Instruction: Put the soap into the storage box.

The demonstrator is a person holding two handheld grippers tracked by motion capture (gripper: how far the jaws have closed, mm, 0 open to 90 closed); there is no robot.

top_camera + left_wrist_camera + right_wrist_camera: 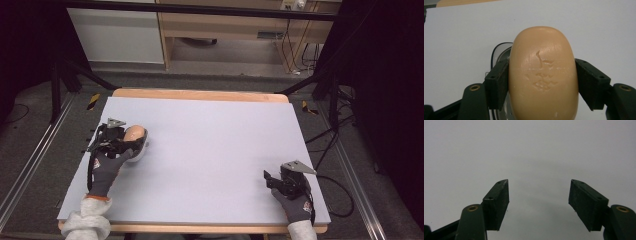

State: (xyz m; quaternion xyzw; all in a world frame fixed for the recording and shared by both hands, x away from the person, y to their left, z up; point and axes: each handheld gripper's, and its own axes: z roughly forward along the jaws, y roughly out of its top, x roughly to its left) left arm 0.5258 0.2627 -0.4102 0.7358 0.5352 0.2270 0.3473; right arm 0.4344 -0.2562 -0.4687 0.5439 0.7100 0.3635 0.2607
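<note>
A person sits at the near edge of a table (210, 150) covered by a pale lavender-white sheet, a gloved hand on each of 2 grippers.

The left gripper (131, 142) sits toward 9 o'clock on the sheet, near its left edge. Its jaws are clamped on a tan oval bar of soap (135, 134). In the left gripper view the bar of soap (543, 75) stands between the 2 black pads (500, 83), both pressed flat against its long sides. A stamped emblem and a thin seam line cross its face. Under and behind the soap is a clear soap dish (499, 53) with a dark rim; whether the soap touches it cannot be told. In the high view the dish (141, 149) shows as a pale rim just below the soap.

The right gripper (270, 179) rests toward 4 o'clock, near the right front corner, well apart from the soap. In the right gripper view its jaws stand wide apart with nothing between them, above bare sheet (536, 152).
</note>
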